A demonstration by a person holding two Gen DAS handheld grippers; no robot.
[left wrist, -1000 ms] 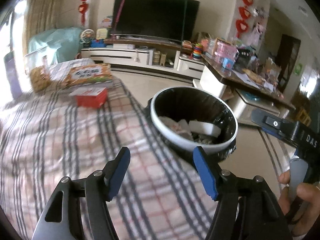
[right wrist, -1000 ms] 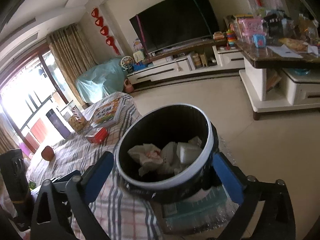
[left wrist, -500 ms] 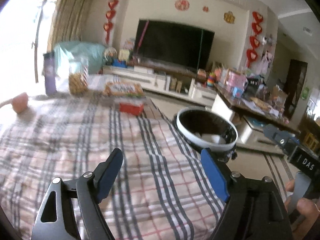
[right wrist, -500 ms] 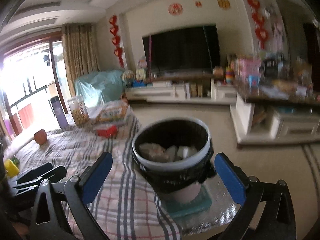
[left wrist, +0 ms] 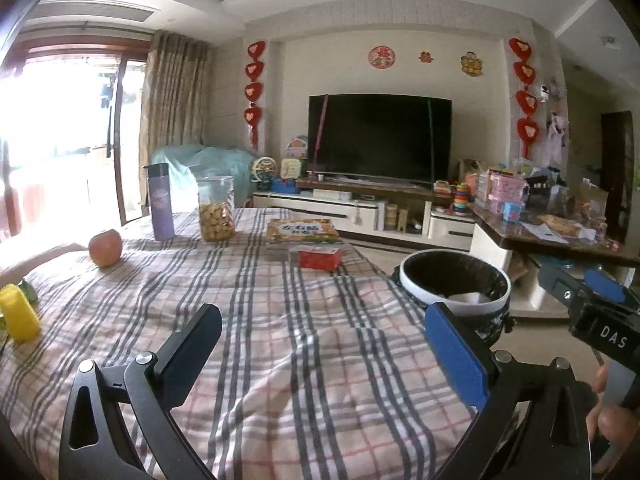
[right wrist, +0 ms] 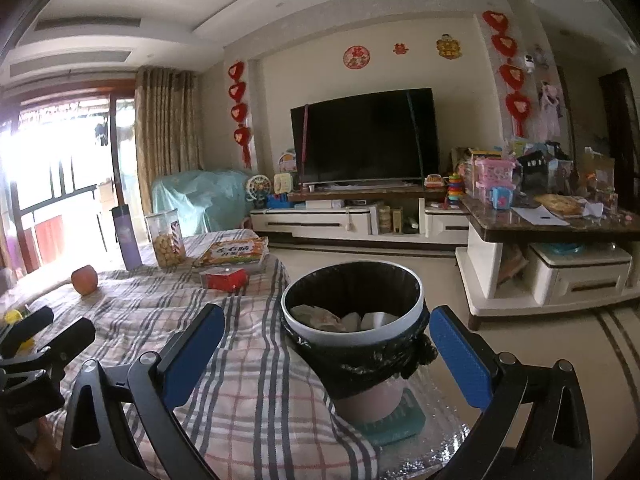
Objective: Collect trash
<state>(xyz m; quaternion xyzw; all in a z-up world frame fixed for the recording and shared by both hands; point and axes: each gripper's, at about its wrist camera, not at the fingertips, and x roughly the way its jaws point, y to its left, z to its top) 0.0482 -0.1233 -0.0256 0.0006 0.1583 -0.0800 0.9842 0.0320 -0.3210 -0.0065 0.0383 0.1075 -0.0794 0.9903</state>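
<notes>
While both jaws stand apart, I hold nothing.
Left hand-held gripper (left wrist: 320,344) opening over checked counter (left wrist: 280,360); right hand-held gripper (right wrist: 326,346) spread, trash bin (right wrist: 352,320) with crumpled paper beyond.

Trash bin (right wrist: 352,320): round, upright, white rim, lined with a black bag folded over the top and knotted on its right side. Pale pinkish body shows below the bag. Stands on a teal mat (right wrist: 394,426), just beside the right edge of the plaid-covered bench (right wrist: 248,380). Crumpled paper trash (right wrist: 344,318) lies inside, whitish, well below the rim. From the other side, the bin (left wrist: 454,284) shows only rim and dark lining.
</notes>
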